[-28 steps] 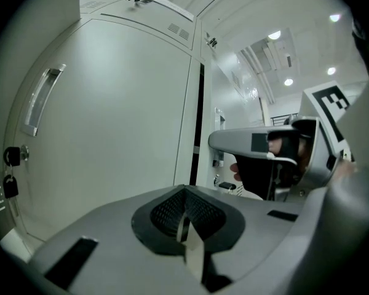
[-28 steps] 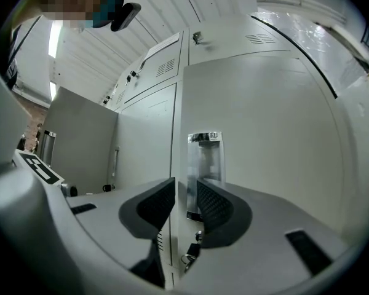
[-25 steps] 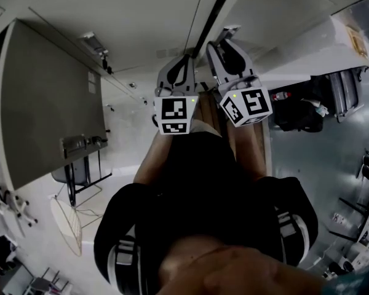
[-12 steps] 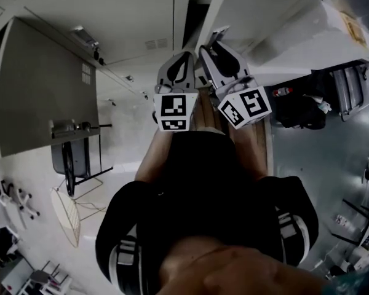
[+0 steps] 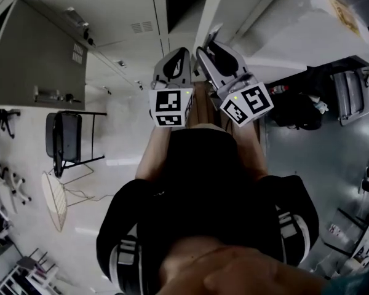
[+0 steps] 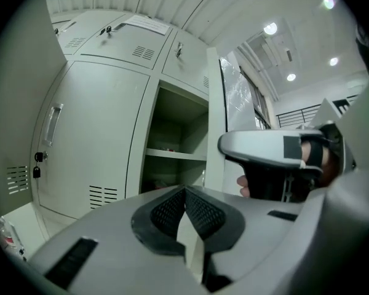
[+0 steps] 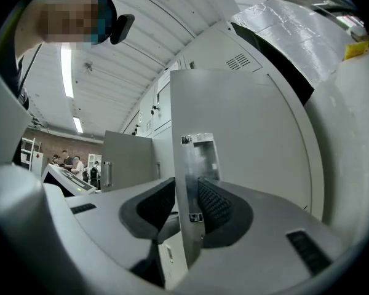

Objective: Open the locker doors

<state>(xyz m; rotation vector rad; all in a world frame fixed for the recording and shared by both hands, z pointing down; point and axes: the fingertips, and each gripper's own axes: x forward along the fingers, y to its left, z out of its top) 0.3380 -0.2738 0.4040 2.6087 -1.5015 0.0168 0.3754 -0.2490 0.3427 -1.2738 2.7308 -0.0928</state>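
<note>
In the right gripper view my right gripper is shut on the edge of a pale grey locker door, at its metal handle plate. The head view shows that gripper at the door's edge, beside the dark open compartment. My left gripper hangs just to its left, shut and empty. In the left gripper view the shut pads point at the open locker with a shelf. The right gripper shows there on the right, past the door's edge.
Another grey locker door stands swung open at the left. A closed locker with a padlock is left of the open one. A black chair and a dark bag stand on the floor. People stand far off.
The dark gap beside the held door has widened as the door swung out with my right gripper. The view has shifted, and the open door at the left has slid upward in it.
</note>
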